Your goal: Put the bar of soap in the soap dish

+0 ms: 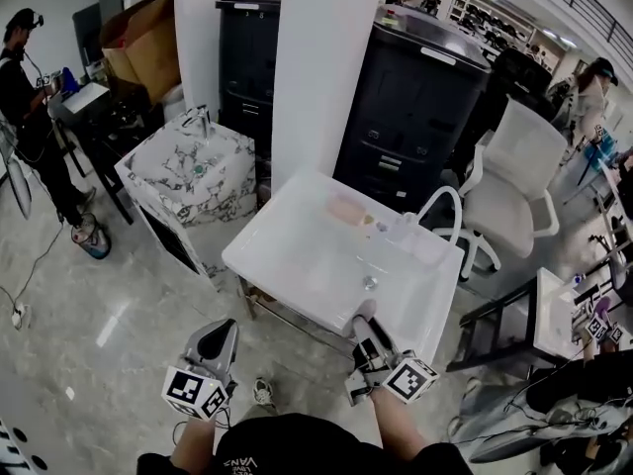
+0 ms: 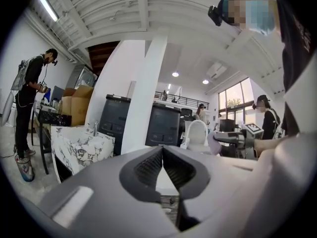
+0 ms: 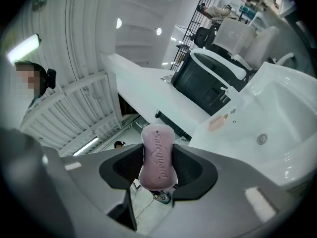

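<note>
Right gripper (image 3: 157, 171) of mine is clamped on the pink bar of soap (image 3: 157, 155), which stands upright between its jaws by the white sink's (image 1: 297, 245) front edge. Well apart, the peach soap dish (image 1: 346, 209) sits on the far rim. My left gripper (image 2: 162, 150) is closed on nothing.

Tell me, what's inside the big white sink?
Only a small round drain shows inside the sink. The soap dish sits on its back rim, not inside. The right gripper, holding the soap, covers part of the near edge.
</note>
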A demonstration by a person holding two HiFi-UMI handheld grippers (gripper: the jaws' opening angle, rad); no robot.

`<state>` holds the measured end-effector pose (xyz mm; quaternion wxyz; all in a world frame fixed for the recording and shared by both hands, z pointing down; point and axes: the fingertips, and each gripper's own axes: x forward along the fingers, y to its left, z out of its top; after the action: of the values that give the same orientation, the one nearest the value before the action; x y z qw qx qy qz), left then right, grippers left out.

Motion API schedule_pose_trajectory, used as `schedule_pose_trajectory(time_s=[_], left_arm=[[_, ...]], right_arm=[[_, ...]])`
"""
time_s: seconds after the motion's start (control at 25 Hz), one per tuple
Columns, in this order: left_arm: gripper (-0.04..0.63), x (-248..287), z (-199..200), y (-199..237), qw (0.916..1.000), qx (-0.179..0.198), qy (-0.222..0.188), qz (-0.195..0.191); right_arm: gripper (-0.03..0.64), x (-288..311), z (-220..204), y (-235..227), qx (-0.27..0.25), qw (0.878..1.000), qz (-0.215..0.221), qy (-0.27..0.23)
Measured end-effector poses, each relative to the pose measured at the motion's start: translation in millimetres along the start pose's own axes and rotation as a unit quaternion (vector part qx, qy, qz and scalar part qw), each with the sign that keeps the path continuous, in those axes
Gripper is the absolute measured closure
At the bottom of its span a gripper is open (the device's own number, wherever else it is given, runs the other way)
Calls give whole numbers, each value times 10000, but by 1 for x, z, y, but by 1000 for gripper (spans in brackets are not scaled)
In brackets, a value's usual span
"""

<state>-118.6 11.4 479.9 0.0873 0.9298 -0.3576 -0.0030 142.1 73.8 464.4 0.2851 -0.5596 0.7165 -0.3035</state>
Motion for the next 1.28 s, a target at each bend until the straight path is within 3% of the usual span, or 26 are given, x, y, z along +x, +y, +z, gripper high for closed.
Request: schedule_pose_trajectory(time_s=[0.4,0.56,0.72,1.28], left_arm=[[541,31,13,59,9988,172,126,-433],[541,47,12,69,9979,167,183,-593],[541,64,7,72,9972,134,277,-684],[541,125,19,91,9998,31,157,-73]], right_arm=[[436,64,-6,5,-69,9993,0,-360],[436,76,-8,-14,-58,9986,-386,-346],[436,92,-2,-28,-82,9984,-463,-309],[436,169,47,-86,-254,9986,-436,139]])
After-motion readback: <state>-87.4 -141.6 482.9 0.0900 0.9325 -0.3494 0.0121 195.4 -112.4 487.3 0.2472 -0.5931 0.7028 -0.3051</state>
